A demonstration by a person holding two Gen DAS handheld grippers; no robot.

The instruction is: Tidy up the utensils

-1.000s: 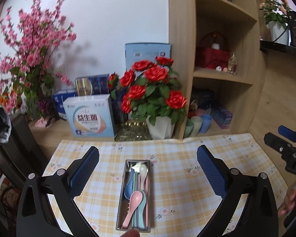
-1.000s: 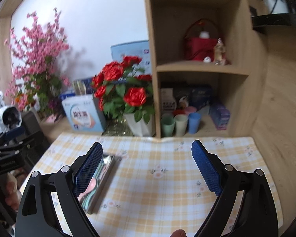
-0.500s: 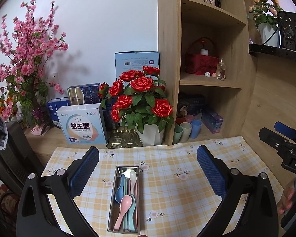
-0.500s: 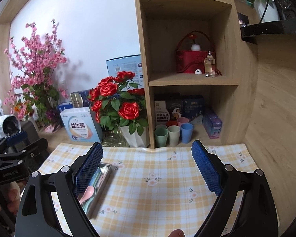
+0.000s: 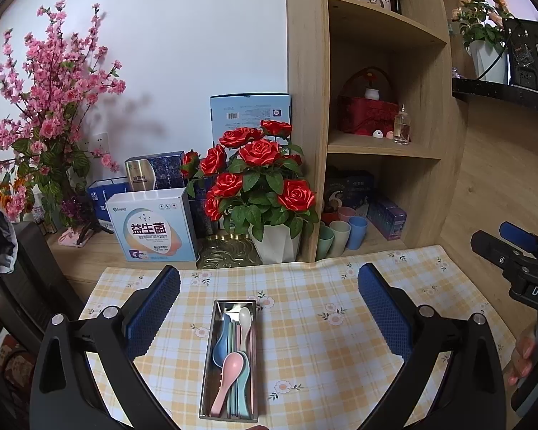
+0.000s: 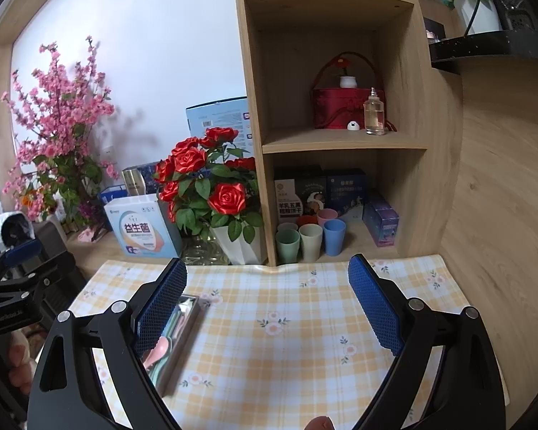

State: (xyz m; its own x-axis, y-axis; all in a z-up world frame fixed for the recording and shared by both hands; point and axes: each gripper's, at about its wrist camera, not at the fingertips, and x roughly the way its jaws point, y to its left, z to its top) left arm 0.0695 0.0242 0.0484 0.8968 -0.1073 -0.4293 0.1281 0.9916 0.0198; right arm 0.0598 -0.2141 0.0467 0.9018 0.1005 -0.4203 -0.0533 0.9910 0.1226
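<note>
The left tool, fingers spread and empty, hangs above a steel tray of pastel spoons at 6 o'clock on the checked worktop. From the right tool, also spread, its own finger hides most of the tray. Roses stand at 12 o'clock; cups sit in the wooden shelf.

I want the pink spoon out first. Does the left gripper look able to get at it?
Probably yes: the left gripper is open above the tray, and the pink spoon lies on top, uncovered.
</note>
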